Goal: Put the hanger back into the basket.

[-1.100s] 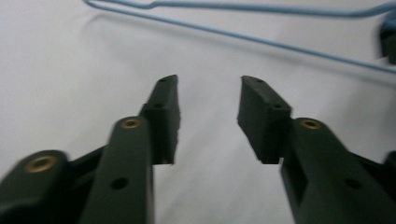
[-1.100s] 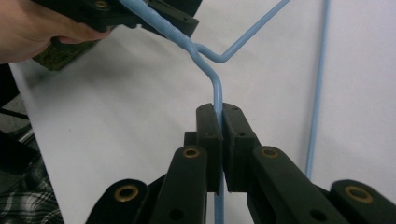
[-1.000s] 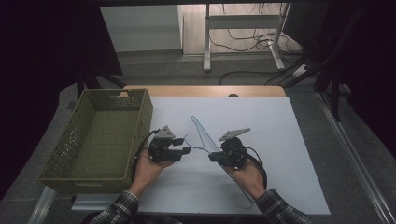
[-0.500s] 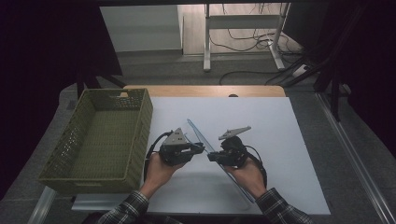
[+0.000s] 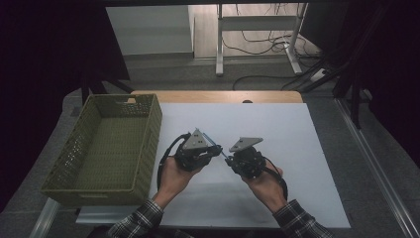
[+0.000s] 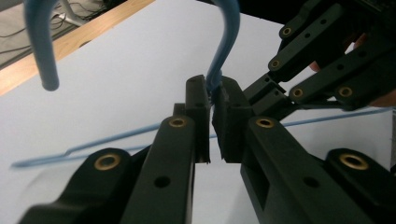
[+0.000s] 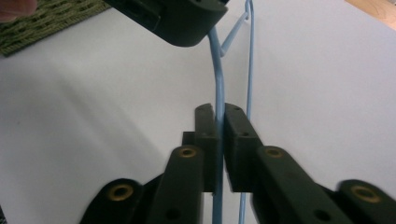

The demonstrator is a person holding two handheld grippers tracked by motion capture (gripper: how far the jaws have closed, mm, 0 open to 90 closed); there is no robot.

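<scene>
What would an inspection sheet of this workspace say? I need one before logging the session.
Surface: white table, wooden far edge.
Job's things: blue wire hanger held between both grippers above the table; green basket at left, looks empty.
Clutter: nothing seen.
Grippers: left gripper shut on the hanger by its hook; right gripper shut on its wire.
Cables: a black cable loops from each gripper; more on the floor behind.
Surroundings: dark room, metal table legs beyond.

A basket (image 5: 106,144) sits on the left part of the desk (image 5: 297,148). To its right, above the middle of the desk, the left gripper (image 5: 216,149) and right gripper (image 5: 229,158) meet, a wire hanger (image 6: 224,42) between them. Each gripper's fingers clamp the hanger.
</scene>
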